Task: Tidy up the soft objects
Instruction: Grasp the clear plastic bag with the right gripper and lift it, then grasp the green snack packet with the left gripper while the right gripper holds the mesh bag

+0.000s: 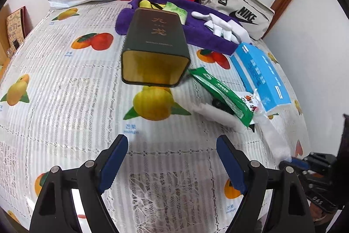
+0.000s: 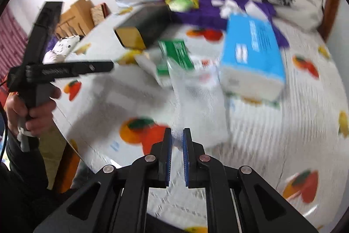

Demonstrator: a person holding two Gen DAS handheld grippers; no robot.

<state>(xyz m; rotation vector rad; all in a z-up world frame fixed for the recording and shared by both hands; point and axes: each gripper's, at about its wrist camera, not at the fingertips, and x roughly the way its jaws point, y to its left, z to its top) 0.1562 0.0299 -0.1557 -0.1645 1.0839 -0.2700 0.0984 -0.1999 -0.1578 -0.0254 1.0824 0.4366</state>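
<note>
left claw (image 1: 172,145) wide open, empty | right claw (image 2: 177,134) pinching white sock (image 2: 196,97) — tablecloth (image 1: 65,102) bare leftward

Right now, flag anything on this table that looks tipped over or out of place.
The dark green tin lies on its side, its open gold-lined mouth facing the camera, its far end by the purple cloth. A green packet lies askew over a white cloth beside the blue tissue box. The right tongs pinch a white fabric piece.

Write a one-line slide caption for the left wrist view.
Open left gripper hovers over fruit-print tablecloth, facing a tipped dark tin.
</note>
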